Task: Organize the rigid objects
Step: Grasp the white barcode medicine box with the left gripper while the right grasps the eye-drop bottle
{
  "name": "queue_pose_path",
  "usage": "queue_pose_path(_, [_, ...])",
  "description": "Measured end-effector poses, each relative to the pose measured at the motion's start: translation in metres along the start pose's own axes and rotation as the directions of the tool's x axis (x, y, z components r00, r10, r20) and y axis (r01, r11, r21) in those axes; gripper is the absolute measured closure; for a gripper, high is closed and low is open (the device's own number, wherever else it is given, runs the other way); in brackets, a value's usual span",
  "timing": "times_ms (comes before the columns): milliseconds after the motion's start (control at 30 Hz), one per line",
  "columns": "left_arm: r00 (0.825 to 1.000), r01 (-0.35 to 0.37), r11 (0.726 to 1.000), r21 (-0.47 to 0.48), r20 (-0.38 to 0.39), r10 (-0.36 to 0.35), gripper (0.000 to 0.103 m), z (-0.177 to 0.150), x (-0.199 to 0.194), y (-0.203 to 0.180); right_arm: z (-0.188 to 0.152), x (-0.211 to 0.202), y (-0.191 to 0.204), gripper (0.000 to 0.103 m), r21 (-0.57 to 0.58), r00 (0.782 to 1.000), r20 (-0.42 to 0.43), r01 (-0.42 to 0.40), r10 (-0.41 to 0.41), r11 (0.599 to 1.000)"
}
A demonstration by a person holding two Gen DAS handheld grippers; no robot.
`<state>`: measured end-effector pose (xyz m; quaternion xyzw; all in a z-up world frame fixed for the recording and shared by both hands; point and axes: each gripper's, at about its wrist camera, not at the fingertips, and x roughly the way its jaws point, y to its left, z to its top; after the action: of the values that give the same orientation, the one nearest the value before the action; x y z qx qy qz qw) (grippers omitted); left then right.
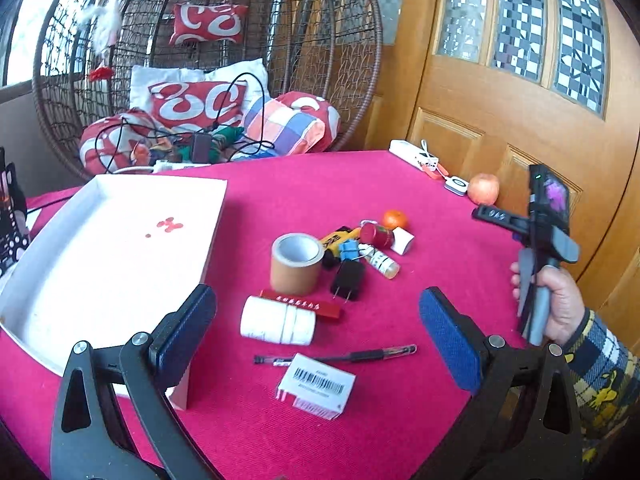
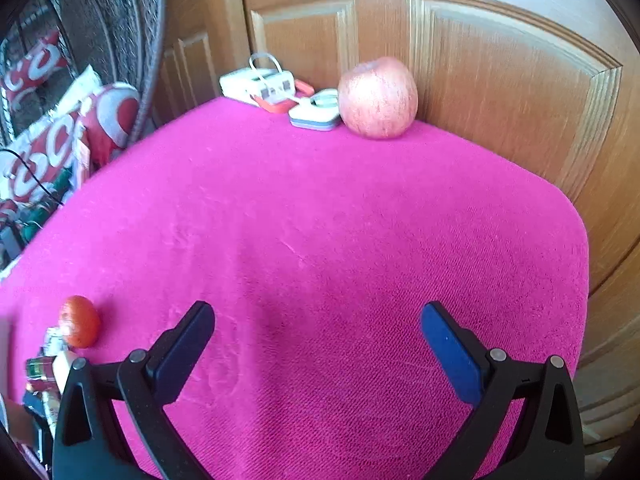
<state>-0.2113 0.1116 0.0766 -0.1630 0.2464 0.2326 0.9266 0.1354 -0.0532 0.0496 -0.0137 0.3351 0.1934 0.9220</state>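
In the left wrist view a white tray (image 1: 60,240) lies at the left on the pink cloth. Right of it lies a cluster: a tape roll (image 1: 297,263), a white pill bottle (image 1: 278,321), a red strip (image 1: 316,305), a black plug (image 1: 347,279), a pen (image 1: 340,357), a barcode box (image 1: 316,385), a red can (image 1: 377,235) and an orange (image 1: 395,219). My left gripper (image 1: 318,336) is open, above the bottle and pen. My right gripper (image 2: 318,344) is open over bare cloth; an apple (image 2: 378,97) sits far ahead.
White and red gadgets (image 2: 276,88) lie at the table's far edge beside the apple. A wooden door (image 2: 500,60) stands close behind the table. A wicker chair with cushions (image 1: 208,100) is at the back left. The orange (image 2: 79,321) shows left of my right gripper.
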Motion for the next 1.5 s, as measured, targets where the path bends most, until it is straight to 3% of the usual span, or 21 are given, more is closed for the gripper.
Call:
queue_pose_path(67, [1.000, 0.019, 1.000, -0.012, -0.010, -0.020, 0.001, -0.009, -0.005, 0.005, 0.003, -0.038, 0.007, 0.000, -0.055, 0.986, 0.128, -0.102, 0.108, 0.993])
queue_pose_path(167, [0.998, 0.042, 0.999, 0.007, -0.039, -0.041, 0.000, -0.023, 0.001, 0.000, -0.005, -0.081, 0.023, 0.000, -0.191, 0.926, 0.223, -0.266, 0.306, 0.945])
queue_pose_path(200, [0.998, 0.041, 0.999, 0.025, -0.054, -0.039, 0.000, -0.027, 0.005, -0.005, -0.008, -0.084, 0.031, 0.000, -0.239, 0.911, 0.194, -0.316, 0.364, 0.918])
queue_pose_path(233, [0.997, 0.039, 0.998, 0.047, -0.071, -0.036, 0.000, -0.031, 0.008, -0.010, -0.011, -0.082, 0.042, 0.000, -0.275, 0.912, 0.134, -0.341, 0.387, 0.899])
queue_pose_path(367, [0.992, 0.041, 0.993, 0.112, -0.126, -0.027, 0.000, -0.043, 0.021, -0.023, -0.029, -0.062, 0.075, 0.000, -0.335, 0.899, -0.045, -0.424, 0.435, 0.841])
queue_pose_path(467, [0.988, 0.029, 0.994, 0.109, -0.154, -0.011, 0.000, -0.051, 0.029, -0.020, -0.039, -0.049, 0.083, 0.003, -0.322, 0.855, -0.162, -0.517, 0.492, 0.793])
queue_pose_path(567, [0.984, 0.027, 0.996, 0.090, -0.180, -0.011, 0.001, -0.056, 0.037, -0.016, -0.051, -0.042, 0.097, 0.014, -0.381, 0.830, -0.239, -0.558, 0.504, 0.737])
queue_pose_path(600, [0.983, 0.026, 0.996, 0.085, -0.183, -0.010, 0.002, -0.056, 0.038, -0.015, -0.056, -0.043, 0.106, 0.016, -0.415, 0.828, -0.259, -0.561, 0.498, 0.717])
queue_pose_path(700, [0.981, 0.027, 0.997, 0.075, -0.192, -0.012, 0.007, -0.057, 0.041, -0.015, -0.069, -0.041, 0.131, 0.038, -0.495, 0.826, -0.316, -0.564, 0.468, 0.661])
queue_pose_path(800, [0.980, 0.017, 0.996, 0.092, -0.198, 0.001, 0.007, -0.058, 0.043, -0.017, -0.077, -0.029, 0.148, 0.051, -0.534, 0.832, -0.366, -0.554, 0.416, 0.638])
queue_pose_path(900, [0.979, 0.023, 0.996, 0.083, -0.205, -0.005, 0.007, -0.057, 0.046, -0.015, -0.082, -0.022, 0.159, 0.057, -0.557, 0.837, -0.382, -0.547, 0.392, 0.625])
queue_pose_path(933, [0.978, 0.027, 0.996, 0.080, -0.210, -0.009, 0.007, -0.057, 0.048, -0.015, -0.083, -0.019, 0.162, 0.064, -0.559, 0.836, -0.390, -0.547, 0.385, 0.623])
queue_pose_path(1000, [0.976, 0.031, 0.996, 0.082, -0.217, -0.012, 0.012, -0.056, 0.051, -0.016, -0.083, -0.019, 0.165, 0.067, -0.575, 0.846, -0.373, -0.533, 0.380, 0.621])
queue_pose_path(1067, [0.973, 0.025, 0.995, 0.093, -0.233, -0.002, 0.044, -0.059, 0.055, -0.017, -0.082, -0.019, 0.167, 0.078, -0.580, 0.850, -0.366, -0.526, 0.378, 0.622])
queue_pose_path(1100, [0.972, 0.016, 0.995, 0.095, -0.236, 0.007, 0.047, -0.060, 0.055, -0.017, -0.081, -0.019, 0.166, 0.085, -0.576, 0.850, -0.366, -0.527, 0.380, 0.625])
queue_pose_path(1500, [0.992, -0.001, 0.996, 0.091, -0.124, 0.013, 0.048, -0.052, 0.029, -0.020, -0.069, -0.046, 0.127, 0.085, -0.449, 0.818, -0.307, -0.575, 0.487, 0.684])
